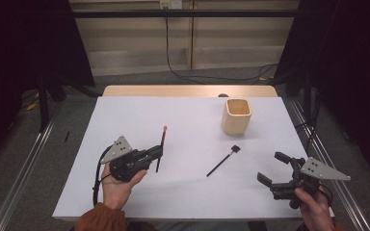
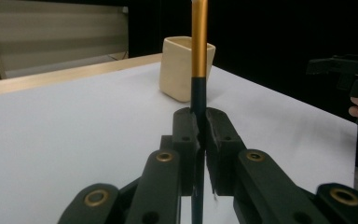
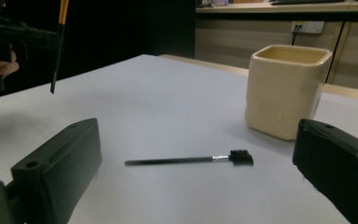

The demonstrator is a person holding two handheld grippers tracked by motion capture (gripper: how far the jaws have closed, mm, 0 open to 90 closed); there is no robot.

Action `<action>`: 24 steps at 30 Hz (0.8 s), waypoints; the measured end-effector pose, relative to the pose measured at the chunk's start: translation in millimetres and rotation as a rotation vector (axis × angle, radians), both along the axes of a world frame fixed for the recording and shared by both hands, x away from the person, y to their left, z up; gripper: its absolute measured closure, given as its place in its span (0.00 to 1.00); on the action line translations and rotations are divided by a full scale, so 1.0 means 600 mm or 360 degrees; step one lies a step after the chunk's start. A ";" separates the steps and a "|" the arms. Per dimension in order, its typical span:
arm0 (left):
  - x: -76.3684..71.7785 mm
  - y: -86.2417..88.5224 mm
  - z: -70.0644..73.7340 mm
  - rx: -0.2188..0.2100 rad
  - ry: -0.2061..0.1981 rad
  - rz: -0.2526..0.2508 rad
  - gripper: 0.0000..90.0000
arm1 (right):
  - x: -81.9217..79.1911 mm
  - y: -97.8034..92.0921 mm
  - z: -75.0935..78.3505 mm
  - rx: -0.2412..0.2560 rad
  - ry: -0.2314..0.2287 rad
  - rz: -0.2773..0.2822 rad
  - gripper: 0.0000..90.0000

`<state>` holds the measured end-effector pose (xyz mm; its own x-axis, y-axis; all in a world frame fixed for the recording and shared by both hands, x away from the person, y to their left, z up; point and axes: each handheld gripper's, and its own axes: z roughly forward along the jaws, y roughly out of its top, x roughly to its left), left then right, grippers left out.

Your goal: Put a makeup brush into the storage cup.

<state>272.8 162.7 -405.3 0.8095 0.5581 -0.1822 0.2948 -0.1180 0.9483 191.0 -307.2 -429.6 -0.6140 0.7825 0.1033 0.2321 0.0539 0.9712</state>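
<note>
- Gold-and-black brush (image 1: 161,149) is clamped in left gripper (image 1: 157,153), seemingly mid-handle.
- Right gripper (image 1: 274,169) is held apart.
- Brush should be kept upright over beige cup (image 1: 236,116).

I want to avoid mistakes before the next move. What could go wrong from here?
1. The left gripper pinches the thin black-and-gold stick near its dark lower end, so the long upper part may swing or slip.
2. The cream square cup has a narrow opening; a tilted stick may hit its rim and tip it.
3. The small black brush lies flat, hard for the open right gripper to pinch.
</note>
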 end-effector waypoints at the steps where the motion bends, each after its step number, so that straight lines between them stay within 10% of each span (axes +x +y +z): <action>1: -0.001 -0.001 0.001 0.0004 -0.0005 -0.0006 0.93 | 0.001 0.000 0.002 0.0011 -0.0010 0.0002 0.01; 24: -0.004 -0.036 0.003 -0.0051 0.0008 -0.0122 0.93 | 0.039 0.042 0.038 0.0062 -0.0022 0.0199 0.00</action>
